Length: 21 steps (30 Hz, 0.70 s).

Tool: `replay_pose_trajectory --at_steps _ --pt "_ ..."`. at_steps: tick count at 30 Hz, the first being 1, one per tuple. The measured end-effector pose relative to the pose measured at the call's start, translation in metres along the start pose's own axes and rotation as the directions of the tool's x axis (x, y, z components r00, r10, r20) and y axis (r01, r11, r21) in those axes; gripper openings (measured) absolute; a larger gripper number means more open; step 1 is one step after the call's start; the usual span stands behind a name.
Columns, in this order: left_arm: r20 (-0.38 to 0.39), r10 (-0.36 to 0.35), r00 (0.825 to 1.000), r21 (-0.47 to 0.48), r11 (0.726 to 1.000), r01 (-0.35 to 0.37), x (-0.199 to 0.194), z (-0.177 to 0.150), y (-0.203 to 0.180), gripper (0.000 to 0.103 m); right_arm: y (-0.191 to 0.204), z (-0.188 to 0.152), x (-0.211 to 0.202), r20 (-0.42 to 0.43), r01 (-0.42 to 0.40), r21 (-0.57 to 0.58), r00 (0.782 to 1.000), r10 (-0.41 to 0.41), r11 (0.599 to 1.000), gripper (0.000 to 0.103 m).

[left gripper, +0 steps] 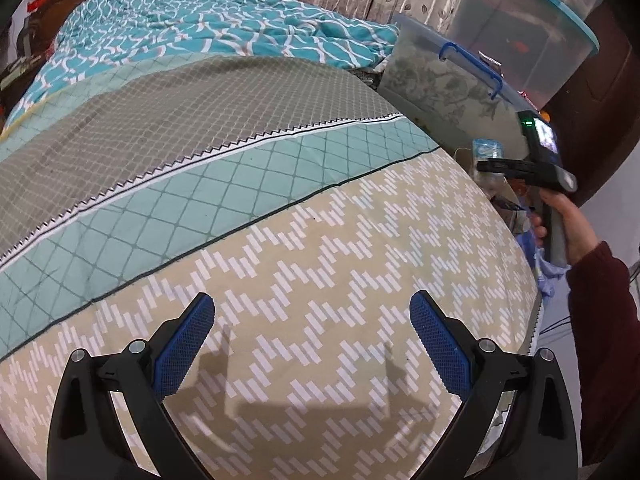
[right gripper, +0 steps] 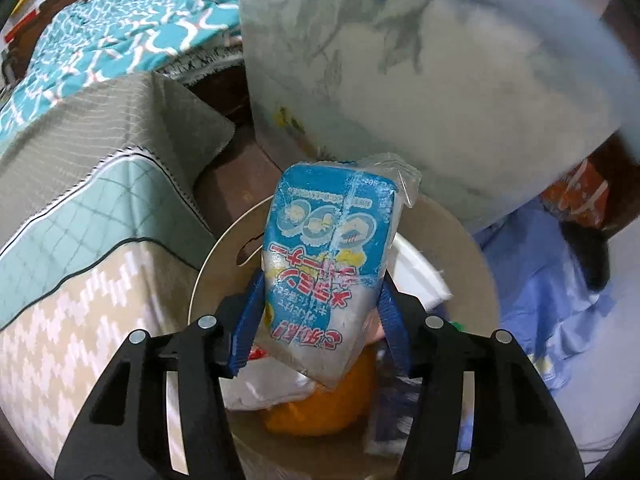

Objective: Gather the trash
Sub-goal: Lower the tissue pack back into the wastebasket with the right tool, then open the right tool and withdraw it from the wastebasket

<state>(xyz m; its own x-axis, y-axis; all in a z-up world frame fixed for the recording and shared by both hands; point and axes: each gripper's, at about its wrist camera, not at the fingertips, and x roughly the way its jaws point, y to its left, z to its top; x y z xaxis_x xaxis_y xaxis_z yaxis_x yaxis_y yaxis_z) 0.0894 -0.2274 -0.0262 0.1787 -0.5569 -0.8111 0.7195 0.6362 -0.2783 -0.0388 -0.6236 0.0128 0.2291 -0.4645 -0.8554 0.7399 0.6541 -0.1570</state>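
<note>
A blue and white snack wrapper (right gripper: 328, 256) with red print stands tilted between the blue pads of my right gripper (right gripper: 320, 286), over a round beige trash bin (right gripper: 476, 248). The pads flank the wrapper's sides without visibly squeezing it, so the jaws read as open. White paper and an orange item (right gripper: 320, 412) lie inside the bin. In the left wrist view the right gripper (left gripper: 492, 166) and the wrapper (left gripper: 486, 150) show past the bed's right edge, in a person's hand (left gripper: 568, 224). My left gripper (left gripper: 312, 320) hovers open over the bedsheet (left gripper: 320, 240), with nothing between its fingers.
The bed with a teal patterned quilt (left gripper: 200, 28) fills the left. A translucent storage box (right gripper: 420, 100) with a blue handle stands right behind the bin, with a larger tub (left gripper: 532, 32) beyond. Blue cloth (right gripper: 552, 288) and an orange packet (right gripper: 576, 196) lie on the floor.
</note>
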Motion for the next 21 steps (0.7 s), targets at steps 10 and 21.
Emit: replay_pose_trajectory --at_steps 10,21 --pt "-0.004 -0.028 1.000 0.012 1.000 0.028 0.004 -0.003 -0.005 0.094 -0.020 -0.011 -0.014 -0.047 0.040 -0.077 0.998 -0.044 0.996 0.056" --pt "0.020 0.002 1.000 0.007 1.000 -0.002 -0.011 -0.003 -0.002 0.094 0.016 -0.023 0.024 -0.040 0.093 -0.175 0.994 -0.102 0.980 0.075"
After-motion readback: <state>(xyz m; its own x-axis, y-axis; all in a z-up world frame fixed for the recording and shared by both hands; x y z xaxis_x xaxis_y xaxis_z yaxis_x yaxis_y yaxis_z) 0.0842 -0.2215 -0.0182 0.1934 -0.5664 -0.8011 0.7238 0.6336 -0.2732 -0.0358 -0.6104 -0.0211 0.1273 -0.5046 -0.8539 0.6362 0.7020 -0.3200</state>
